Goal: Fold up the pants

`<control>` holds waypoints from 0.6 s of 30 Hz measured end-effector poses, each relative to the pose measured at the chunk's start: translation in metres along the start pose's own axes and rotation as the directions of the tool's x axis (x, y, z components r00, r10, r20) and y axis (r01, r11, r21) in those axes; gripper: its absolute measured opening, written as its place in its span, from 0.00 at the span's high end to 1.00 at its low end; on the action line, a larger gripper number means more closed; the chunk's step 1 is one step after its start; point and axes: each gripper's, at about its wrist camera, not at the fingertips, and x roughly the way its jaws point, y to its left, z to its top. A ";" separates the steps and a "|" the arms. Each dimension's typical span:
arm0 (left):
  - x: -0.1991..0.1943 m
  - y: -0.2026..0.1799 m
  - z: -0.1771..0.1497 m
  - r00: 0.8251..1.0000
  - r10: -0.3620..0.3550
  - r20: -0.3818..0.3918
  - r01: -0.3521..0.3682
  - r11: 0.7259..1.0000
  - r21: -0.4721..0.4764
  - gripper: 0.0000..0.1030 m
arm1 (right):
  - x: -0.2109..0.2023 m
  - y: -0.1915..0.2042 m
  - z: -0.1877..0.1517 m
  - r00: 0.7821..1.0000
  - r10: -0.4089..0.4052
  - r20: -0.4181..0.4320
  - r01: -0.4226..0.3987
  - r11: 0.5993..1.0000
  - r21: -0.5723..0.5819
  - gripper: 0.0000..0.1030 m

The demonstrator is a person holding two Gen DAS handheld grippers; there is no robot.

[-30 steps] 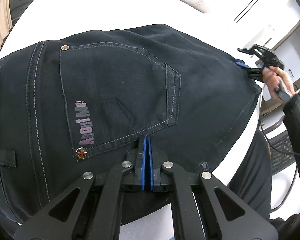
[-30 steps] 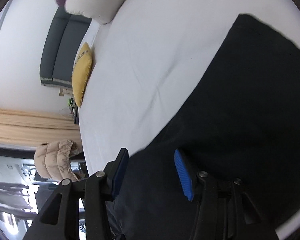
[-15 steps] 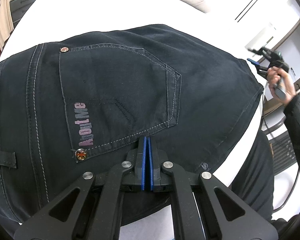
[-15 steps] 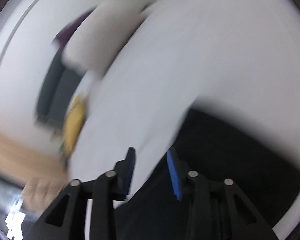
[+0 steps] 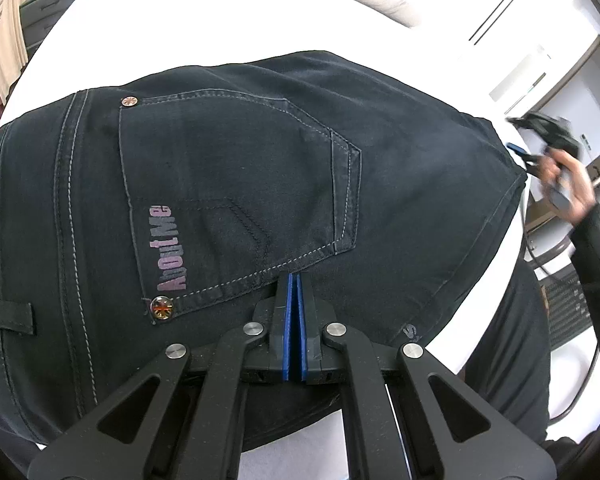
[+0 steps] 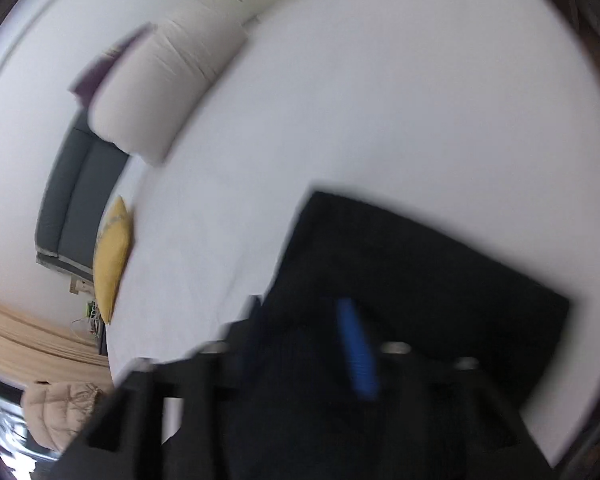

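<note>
White bedsheet (image 5: 220,40) is left bare beyond black jeans (image 5: 260,160); left gripper (image 5: 294,280) is closed, pressed on them; right gripper (image 6: 300,320) is opening, empty.

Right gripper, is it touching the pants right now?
Apart. In the left wrist view the right gripper, opening with nothing between its fingers, sits just off the corner of the pants, white bed showing between.

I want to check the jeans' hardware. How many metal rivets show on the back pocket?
2. One copper rivet sits at the pocket's far-left corner, and one flag-patterned rivet at its near-left corner, below the lettering. Others may be hidden elsewhere on the pants.
</note>
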 end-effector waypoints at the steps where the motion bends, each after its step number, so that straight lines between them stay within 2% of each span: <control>1: 0.000 0.001 -0.001 1.000 -0.005 0.001 0.005 1.000 -0.001 0.98 | -0.019 0.006 -0.011 0.999 0.042 -0.013 -0.043 0.999 -0.027 0.27; 3: -0.001 0.004 -0.001 1.000 -0.013 0.000 0.013 1.000 -0.003 0.98 | -0.042 0.017 -0.044 0.991 0.112 -0.080 -0.117 0.991 -0.062 0.22; 5: 0.000 0.005 -0.002 1.000 -0.016 -0.001 0.016 1.000 0.000 0.98 | -0.057 0.026 -0.092 0.956 0.208 -0.205 -0.227 0.971 -0.073 0.22; 7: 0.000 0.007 -0.001 1.000 -0.015 -0.005 0.015 1.000 0.005 0.98 | -0.060 0.034 -0.136 0.923 0.252 -0.292 -0.275 0.961 -0.040 0.29; 10: -0.001 0.007 0.001 1.000 -0.014 -0.010 0.014 1.000 0.004 0.98 | -0.054 0.038 -0.203 0.838 0.351 -0.418 -0.350 0.933 0.082 0.38; 13: -0.001 0.007 0.003 1.000 -0.015 -0.014 0.015 1.000 0.003 0.98 | -0.045 0.056 -0.241 0.784 0.378 -0.492 -0.371 0.921 0.117 0.40; 16: -0.001 0.008 0.005 1.000 -0.020 -0.016 0.020 1.000 0.004 0.98 | -0.031 0.069 -0.259 0.760 0.367 -0.537 -0.354 0.926 0.132 0.40; 18: -0.001 0.010 0.006 1.000 -0.024 -0.016 0.024 1.000 -0.001 0.98 | -0.015 0.077 -0.256 0.751 0.362 -0.553 -0.350 0.927 0.132 0.40</control>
